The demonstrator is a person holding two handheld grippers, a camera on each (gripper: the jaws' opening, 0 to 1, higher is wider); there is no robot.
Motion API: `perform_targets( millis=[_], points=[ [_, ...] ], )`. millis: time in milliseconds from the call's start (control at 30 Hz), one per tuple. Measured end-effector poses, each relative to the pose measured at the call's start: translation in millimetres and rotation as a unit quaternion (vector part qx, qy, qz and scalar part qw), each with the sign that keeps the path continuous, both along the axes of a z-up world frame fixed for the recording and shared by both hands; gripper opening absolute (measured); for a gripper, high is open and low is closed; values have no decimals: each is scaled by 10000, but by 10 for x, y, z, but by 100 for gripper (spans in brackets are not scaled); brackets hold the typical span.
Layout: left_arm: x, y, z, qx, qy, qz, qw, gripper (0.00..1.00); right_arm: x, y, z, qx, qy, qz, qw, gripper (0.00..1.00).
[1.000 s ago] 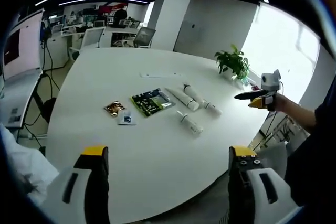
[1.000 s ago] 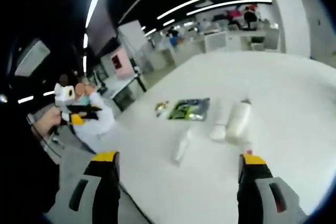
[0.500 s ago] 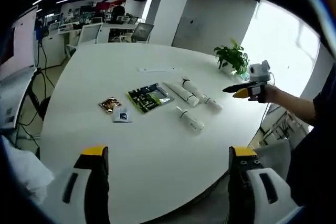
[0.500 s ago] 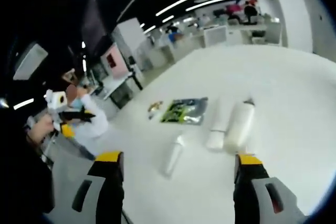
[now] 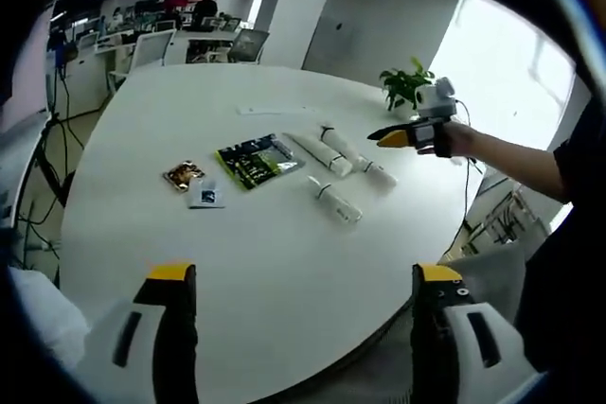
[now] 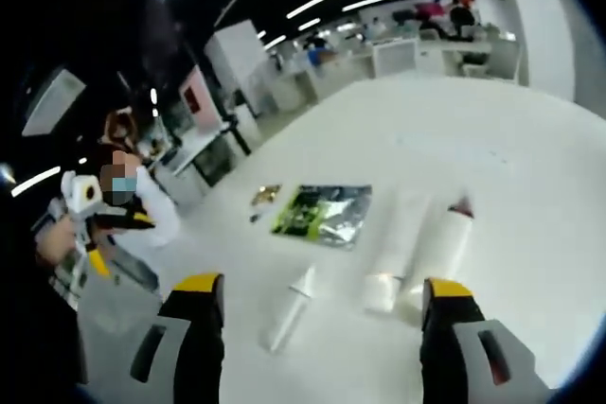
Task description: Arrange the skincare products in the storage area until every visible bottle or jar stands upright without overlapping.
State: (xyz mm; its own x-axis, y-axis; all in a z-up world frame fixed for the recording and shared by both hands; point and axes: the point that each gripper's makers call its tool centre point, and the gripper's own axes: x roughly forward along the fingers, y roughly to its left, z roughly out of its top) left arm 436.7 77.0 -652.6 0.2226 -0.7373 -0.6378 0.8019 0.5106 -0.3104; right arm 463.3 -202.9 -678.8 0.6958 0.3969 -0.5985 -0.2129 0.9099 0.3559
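Note:
Three white skincare bottles and a tube lie flat on the round white table (image 5: 237, 262). In the left gripper view these are a tube (image 5: 311, 151), a dark-capped bottle (image 5: 337, 148), a small bottle (image 5: 378, 174) and a slim bottle (image 5: 334, 202). My left gripper (image 5: 303, 273) is open above the near table edge, holding nothing. My right gripper (image 5: 405, 131) hovers just right of the bottles. From the right gripper view, the slim bottle (image 6: 289, 307), tube (image 6: 390, 257) and red-capped bottle (image 6: 445, 243) lie just beyond my open right gripper (image 6: 319, 286). The left gripper (image 6: 114, 224) is far left.
A green sachet (image 5: 254, 160), a gold sachet (image 5: 183, 175) and a small white sachet (image 5: 205, 197) lie left of the bottles. A potted plant (image 5: 405, 87) stands at the far right edge. Office desks and chairs (image 5: 151, 44) stand behind the table.
My right gripper has come in over the table toward the bottles, which now look nearer in its view. The left view has shifted slightly. Nothing on the table has moved.

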Motion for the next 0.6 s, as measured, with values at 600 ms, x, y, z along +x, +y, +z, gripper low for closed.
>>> perform_targets(
  millis=[600],
  points=[
    [34, -30, -199, 147, 219, -46, 9996, 88, 581, -77, -413, -693, 401, 82, 9968, 80]
  ],
)
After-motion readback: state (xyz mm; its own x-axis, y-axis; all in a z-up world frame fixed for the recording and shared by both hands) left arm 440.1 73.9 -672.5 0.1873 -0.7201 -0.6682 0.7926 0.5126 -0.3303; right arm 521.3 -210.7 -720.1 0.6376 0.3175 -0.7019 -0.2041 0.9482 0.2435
